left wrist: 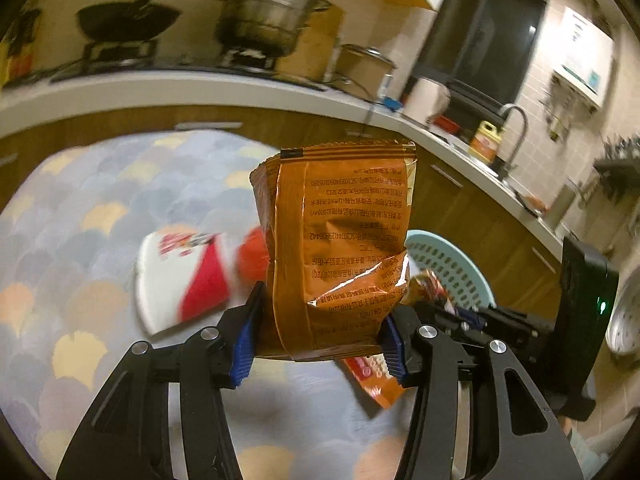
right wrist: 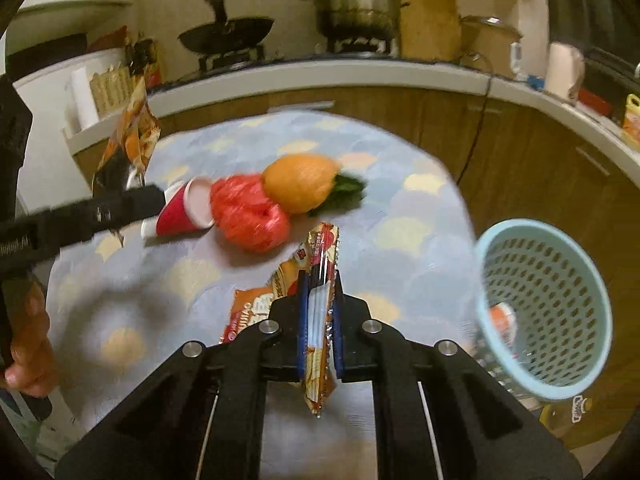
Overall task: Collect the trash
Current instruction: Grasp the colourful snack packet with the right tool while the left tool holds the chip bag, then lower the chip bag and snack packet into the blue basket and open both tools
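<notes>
My left gripper [left wrist: 320,320] is shut on an orange snack bag [left wrist: 340,248], held upright above the table; the bag also shows at the left of the right wrist view [right wrist: 134,132]. My right gripper [right wrist: 320,300] is shut on a flat orange-red snack wrapper [right wrist: 320,264], held edge-on above the table. A light blue perforated basket [right wrist: 548,312] stands at the table's right edge, with some trash inside; it also shows in the left wrist view [left wrist: 444,268]. Another orange wrapper [right wrist: 248,312] lies on the table under my right gripper.
On the patterned tablecloth [right wrist: 160,280] lie a red and white paper cup [right wrist: 184,212], a red mesh ball [right wrist: 248,216] and an orange toy fruit with green leaves [right wrist: 304,182]. Behind is a kitchen counter [right wrist: 320,76] with a wok, a steel pot and a sink.
</notes>
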